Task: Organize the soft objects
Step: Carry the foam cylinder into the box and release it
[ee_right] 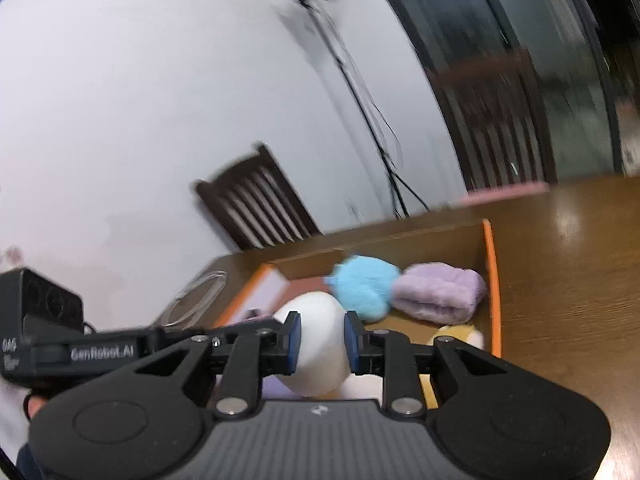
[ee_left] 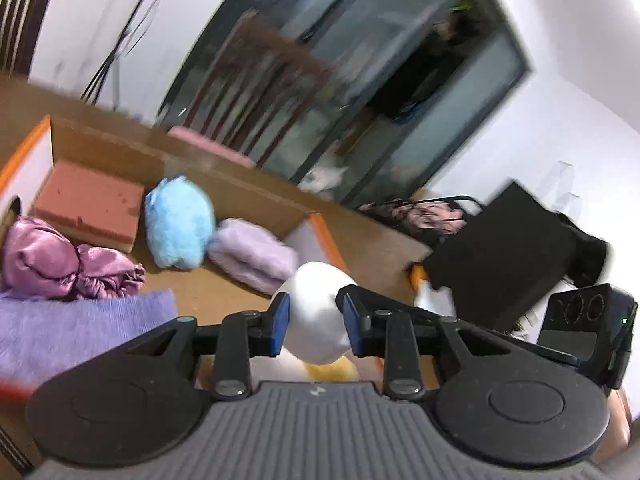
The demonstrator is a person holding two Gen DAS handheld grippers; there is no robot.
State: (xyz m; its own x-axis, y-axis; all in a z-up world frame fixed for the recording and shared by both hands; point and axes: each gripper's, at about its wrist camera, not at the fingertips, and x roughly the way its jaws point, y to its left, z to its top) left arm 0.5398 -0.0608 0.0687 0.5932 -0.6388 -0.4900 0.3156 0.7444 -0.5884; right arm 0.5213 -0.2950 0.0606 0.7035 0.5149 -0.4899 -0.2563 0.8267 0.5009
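White plush toy (ee_left: 316, 312) hangs over the cardboard box's (ee_left: 248, 184) near edge, pinched by both the left gripper (ee_left: 314, 320) and right gripper (ee_right: 322, 340); blue plush (ee_left: 178, 222) lies inside.

"GenRobot.AI" — left gripper (ee_right: 100, 354) body

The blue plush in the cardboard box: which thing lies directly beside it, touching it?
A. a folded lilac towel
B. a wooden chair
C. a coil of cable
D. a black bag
A: in both wrist views the blue plush presses against the folded lilac towel inside the box.
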